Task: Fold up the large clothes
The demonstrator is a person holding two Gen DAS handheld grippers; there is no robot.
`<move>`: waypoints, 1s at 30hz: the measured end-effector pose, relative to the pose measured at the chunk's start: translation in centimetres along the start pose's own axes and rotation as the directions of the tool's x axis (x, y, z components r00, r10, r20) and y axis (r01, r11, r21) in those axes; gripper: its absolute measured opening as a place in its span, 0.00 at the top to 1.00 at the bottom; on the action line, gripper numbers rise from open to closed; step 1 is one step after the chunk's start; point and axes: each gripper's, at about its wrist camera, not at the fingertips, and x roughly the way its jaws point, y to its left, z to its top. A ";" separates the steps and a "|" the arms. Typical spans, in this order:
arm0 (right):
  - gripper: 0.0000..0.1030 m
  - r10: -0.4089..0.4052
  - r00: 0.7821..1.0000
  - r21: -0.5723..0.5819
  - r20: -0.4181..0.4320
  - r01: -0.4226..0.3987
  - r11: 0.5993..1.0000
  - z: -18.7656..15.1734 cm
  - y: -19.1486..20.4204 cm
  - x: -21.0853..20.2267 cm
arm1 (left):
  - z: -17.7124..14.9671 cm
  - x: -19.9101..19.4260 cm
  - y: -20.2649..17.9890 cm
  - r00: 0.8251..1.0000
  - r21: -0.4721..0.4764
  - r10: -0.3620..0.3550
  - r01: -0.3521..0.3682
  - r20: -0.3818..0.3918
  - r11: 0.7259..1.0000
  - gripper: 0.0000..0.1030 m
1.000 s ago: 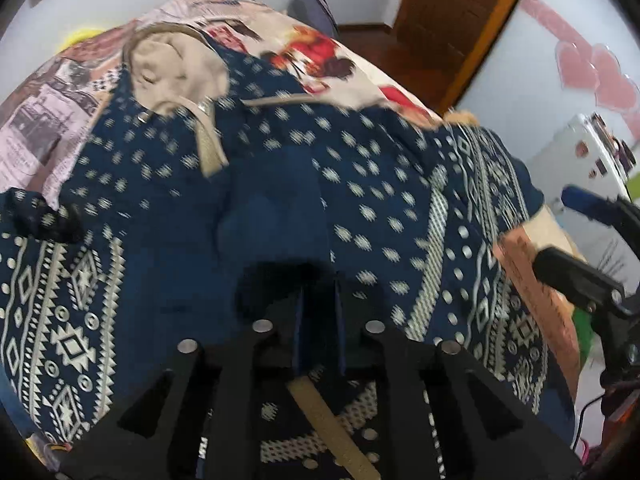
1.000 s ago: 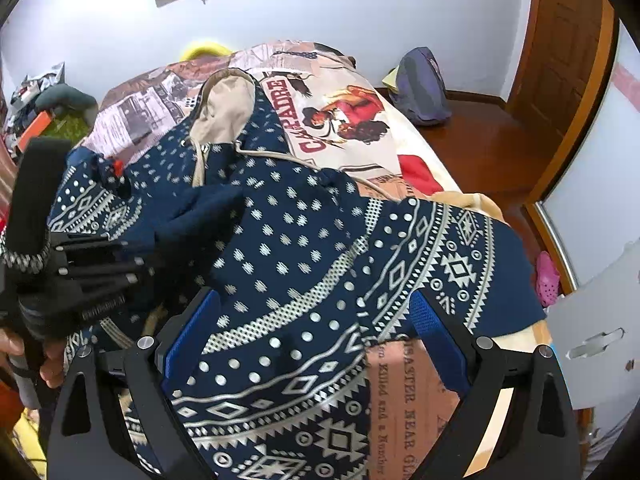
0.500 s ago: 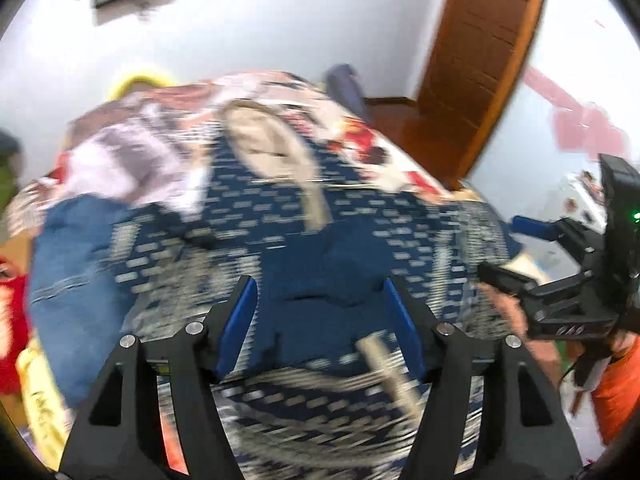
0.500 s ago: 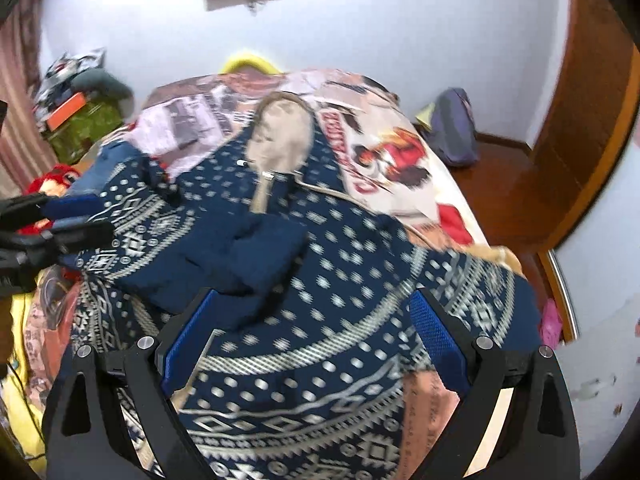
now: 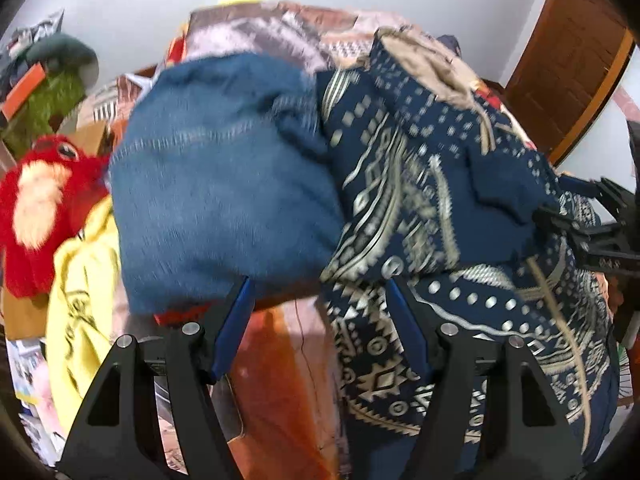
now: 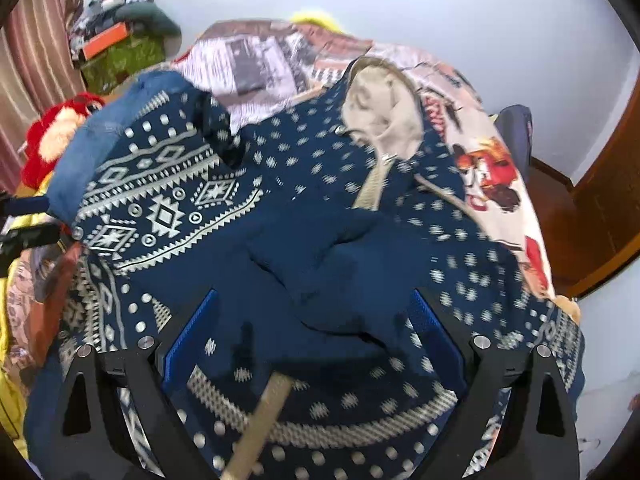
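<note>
Hoodie (image 6: 320,240) spread beneath open right tongs (image 6: 316,328).

The patterned navy hoodie (image 6: 328,240) covers most of the bed (image 6: 256,60), so little bare bedding is left to reach through: a strip of printed cover toward the wall and another along the side nearest the wooden door (image 6: 600,200). On the other side the way is crowded. A folded blue denim garment (image 5: 224,184) lies against the hoodie's sleeve, with a red plush toy (image 5: 36,208) and a yellow cloth (image 5: 84,304) just beyond it. A patch of orange bedcover (image 5: 288,380) below the denim stays uncovered. Clutter is stacked in the far corner by the curtain (image 6: 36,72). A dark bag (image 6: 516,136) sits on the floor near the door.
</note>
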 end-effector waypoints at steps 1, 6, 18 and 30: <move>0.16 -0.006 1.000 -0.007 -0.010 0.006 1.000 0.2 0.4 0.6 | -0.3 0.7 0.1 1.000 -0.003 0.001 -0.002 -0.010 1.000 0.35; 0.24 -0.015 0.998 -0.064 -0.053 0.011 0.998 0.7 2.0 3.4 | -0.3 3.2 0.2 1.000 -0.021 0.011 -0.012 -0.029 1.000 0.35; 0.90 -0.023 0.997 0.008 -0.073 0.024 1.000 1.7 0.1 5.3 | 0.1 4.4 0.3 0.999 -0.066 0.036 -0.036 -0.005 0.997 0.34; 0.92 -0.078 0.966 0.210 0.246 0.025 0.977 5.3 -9.2 -9.0 | 0.3 3.2 0.2 0.996 -0.118 0.094 -0.093 0.008 0.989 0.34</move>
